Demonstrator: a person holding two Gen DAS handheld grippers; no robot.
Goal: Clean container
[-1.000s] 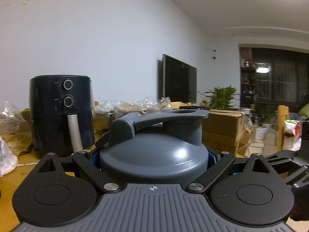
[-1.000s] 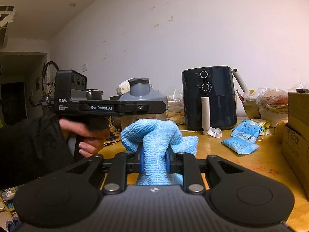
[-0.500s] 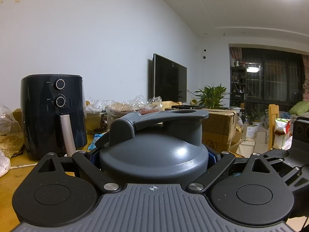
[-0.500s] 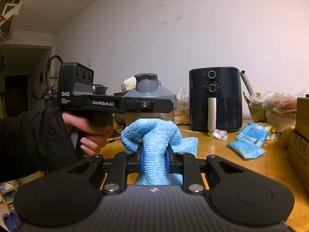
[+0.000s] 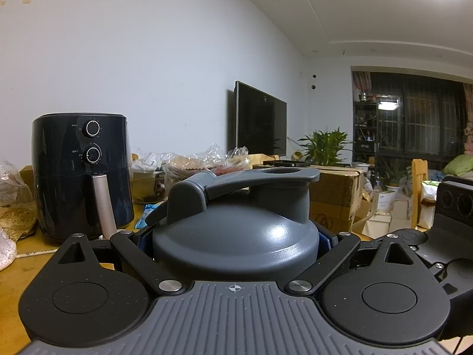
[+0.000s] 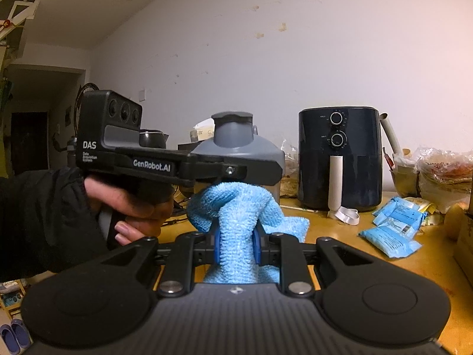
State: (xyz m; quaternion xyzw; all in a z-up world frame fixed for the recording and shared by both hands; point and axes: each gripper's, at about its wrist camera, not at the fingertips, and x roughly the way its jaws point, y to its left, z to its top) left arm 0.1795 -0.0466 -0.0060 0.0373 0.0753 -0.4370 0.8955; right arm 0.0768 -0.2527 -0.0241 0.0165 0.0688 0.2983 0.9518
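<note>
Table (image 6: 369,254): cluttered, air fryer (image 6: 338,156) at 2 o'clock.
Left gripper (image 5: 236,236): I clench container (image 5: 236,230).
Right gripper (image 6: 236,244): grasping cloth (image 6: 236,222).
Change: container now closer to cloth; wiping imminent.

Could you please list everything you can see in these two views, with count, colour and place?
container: one, grey lid, between the left jaws
cloth: one, light blue, pinched in the right jaws
air fryer: one, black, by the wall
packets: several, blue, on the table right of the fryer
table: one, yellowish wood
television: one, black, on the wall
plant: one, green, behind the cardboard box
left gripper: shut on container
right gripper: shut on cloth
hand: one, holding the left gripper
</note>
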